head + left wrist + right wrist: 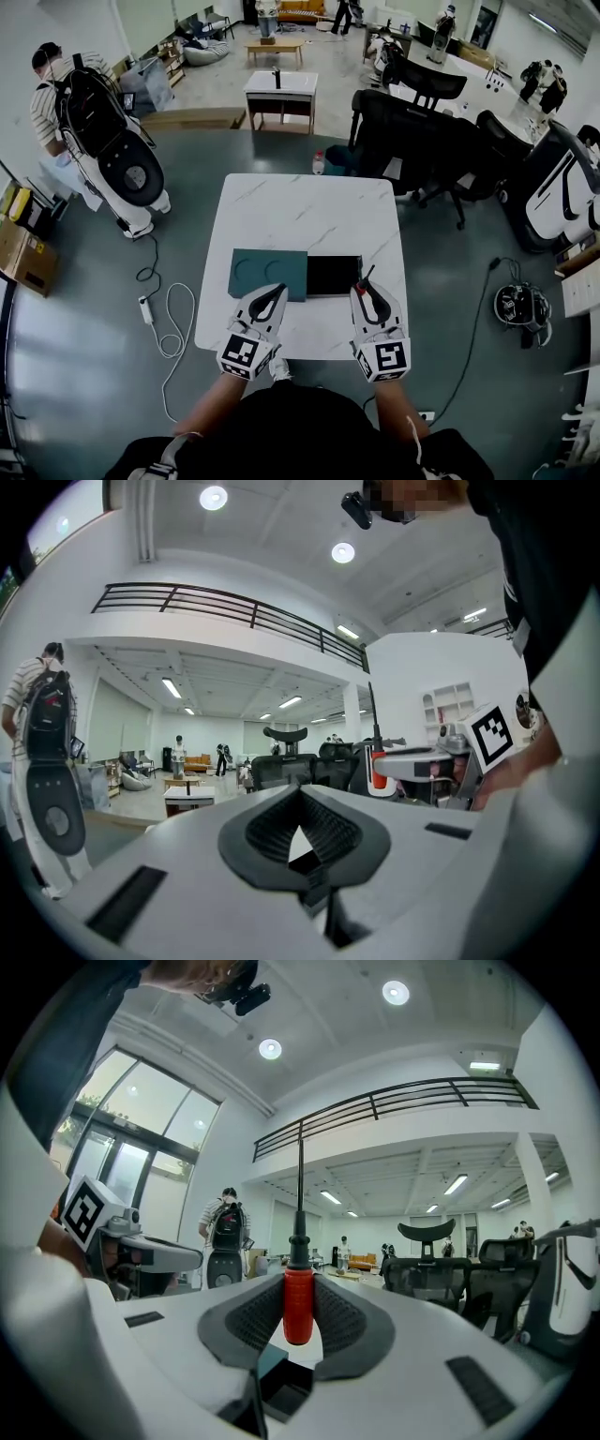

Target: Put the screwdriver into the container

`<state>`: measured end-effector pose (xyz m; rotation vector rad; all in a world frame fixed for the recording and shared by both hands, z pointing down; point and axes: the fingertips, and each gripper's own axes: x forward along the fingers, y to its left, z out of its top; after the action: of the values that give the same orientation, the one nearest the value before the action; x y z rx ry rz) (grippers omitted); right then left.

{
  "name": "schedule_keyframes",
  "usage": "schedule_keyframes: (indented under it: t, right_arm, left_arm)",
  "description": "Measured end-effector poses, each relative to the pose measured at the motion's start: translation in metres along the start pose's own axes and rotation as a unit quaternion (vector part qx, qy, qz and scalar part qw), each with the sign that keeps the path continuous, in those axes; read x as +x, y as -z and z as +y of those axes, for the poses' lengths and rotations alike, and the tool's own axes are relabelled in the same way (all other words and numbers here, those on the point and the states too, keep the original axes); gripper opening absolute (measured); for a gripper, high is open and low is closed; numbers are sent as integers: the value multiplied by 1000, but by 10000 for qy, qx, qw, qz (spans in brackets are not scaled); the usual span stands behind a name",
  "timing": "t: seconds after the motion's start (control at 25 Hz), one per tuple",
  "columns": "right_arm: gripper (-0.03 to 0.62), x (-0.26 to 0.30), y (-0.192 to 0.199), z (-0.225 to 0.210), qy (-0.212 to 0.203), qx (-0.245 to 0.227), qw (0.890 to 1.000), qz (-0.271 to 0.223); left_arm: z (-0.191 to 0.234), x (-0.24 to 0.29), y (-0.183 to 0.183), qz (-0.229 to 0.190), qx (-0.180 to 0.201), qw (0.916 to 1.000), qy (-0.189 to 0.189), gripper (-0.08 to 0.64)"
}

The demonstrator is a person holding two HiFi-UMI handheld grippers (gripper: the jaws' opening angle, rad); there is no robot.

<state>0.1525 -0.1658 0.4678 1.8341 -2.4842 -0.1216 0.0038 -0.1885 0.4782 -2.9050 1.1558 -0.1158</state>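
Within the right gripper (298, 1288), the screwdriver (298, 1303) stands clamped upright.

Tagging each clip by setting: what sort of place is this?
Probably a large open-plan office or lab hall: black office chairs stand behind the white table, a railed mezzanine runs overhead, and more desks and people fill the background.
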Motion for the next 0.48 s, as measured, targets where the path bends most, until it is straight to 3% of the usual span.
schedule_keyframes:
  t: [0.2, 0.48]
  right_arm:
    - [107, 23, -6, -28, 477, 137, 9987, -64]
    - [107, 51, 8, -40, 722, -159, 9971, 171]
  left_arm:
    - [23, 16, 0, -26, -65, 9999, 105, 3]
    - [61, 37, -1, -139, -123, 9998, 116, 3]
